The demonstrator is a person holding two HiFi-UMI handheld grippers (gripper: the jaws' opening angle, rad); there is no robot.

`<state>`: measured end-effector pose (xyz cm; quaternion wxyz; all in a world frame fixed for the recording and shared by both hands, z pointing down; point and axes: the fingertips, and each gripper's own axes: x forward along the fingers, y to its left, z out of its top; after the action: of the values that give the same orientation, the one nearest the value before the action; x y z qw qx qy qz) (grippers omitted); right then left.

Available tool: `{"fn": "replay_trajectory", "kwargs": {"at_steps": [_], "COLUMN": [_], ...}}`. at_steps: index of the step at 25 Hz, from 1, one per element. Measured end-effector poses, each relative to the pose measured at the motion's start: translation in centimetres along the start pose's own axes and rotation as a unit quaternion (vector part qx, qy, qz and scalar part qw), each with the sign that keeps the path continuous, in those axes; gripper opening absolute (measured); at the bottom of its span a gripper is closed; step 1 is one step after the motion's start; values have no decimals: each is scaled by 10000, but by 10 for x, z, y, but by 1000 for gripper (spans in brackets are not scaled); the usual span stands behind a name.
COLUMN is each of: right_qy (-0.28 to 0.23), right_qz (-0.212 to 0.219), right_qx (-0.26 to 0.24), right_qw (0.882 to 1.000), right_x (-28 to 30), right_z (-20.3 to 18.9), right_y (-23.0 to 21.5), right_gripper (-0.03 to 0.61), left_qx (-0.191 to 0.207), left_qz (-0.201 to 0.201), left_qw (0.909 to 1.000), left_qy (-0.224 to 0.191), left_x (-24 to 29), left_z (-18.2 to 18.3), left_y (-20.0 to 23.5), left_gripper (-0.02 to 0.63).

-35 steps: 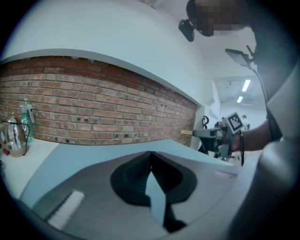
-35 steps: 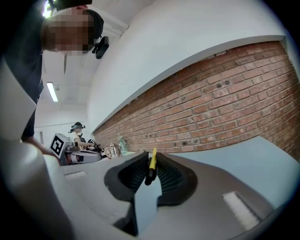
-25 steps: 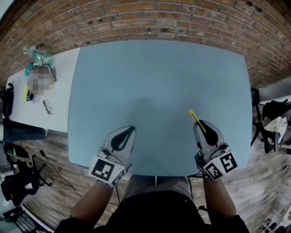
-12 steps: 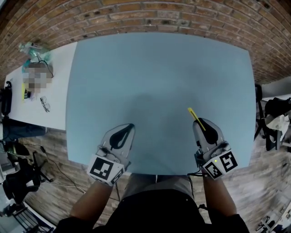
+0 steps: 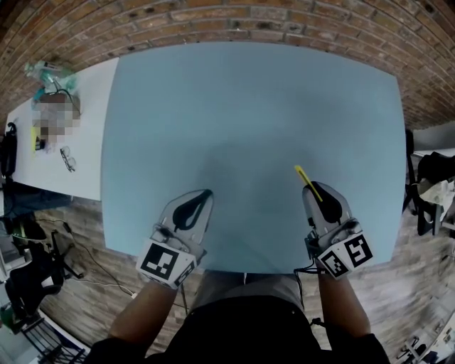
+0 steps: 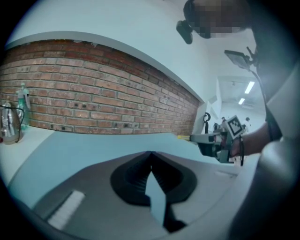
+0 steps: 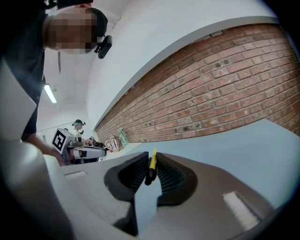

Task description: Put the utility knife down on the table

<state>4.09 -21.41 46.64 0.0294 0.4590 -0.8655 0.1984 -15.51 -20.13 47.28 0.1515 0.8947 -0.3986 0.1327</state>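
Observation:
A thin yellow and black utility knife point(image 5: 310, 185) sticks out forward from my right gripper point(image 5: 317, 190), which is shut on it over the near right of the light blue table point(image 5: 242, 121). In the right gripper view the utility knife point(image 7: 151, 165) stands clamped between the two ribbed pads, its yellow end pointing at the brick wall. My left gripper point(image 5: 201, 198) hovers over the near left of the table. In the left gripper view its jaws point(image 6: 150, 156) meet at the tips with nothing between them.
A brick wall point(image 5: 234, 18) runs behind the table. A white side table point(image 5: 57, 153) at the left carries bottles, glasses and small clutter. Tripods and cables lie on the wooden floor at both sides. The person's legs are at the table's near edge.
The view has shifted a little. The right gripper with the knife has sunk slightly toward the table; the left gripper has stayed put.

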Motion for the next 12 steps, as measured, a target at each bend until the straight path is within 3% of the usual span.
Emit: {"fn": "replay_trajectory", "kwargs": {"at_steps": [12], "right_qy": [222], "right_qz": [101], "right_qx": [93], "right_qw": [9997], "right_x": [14], "right_z": [-23], "right_y": [-1], "right_gripper": [55], "left_qx": [-64], "left_qz": [-50], "left_qw": [9999], "left_qy": [130], "left_x": [11], "left_z": [-11], "left_y": [2], "left_gripper": [-12]}}
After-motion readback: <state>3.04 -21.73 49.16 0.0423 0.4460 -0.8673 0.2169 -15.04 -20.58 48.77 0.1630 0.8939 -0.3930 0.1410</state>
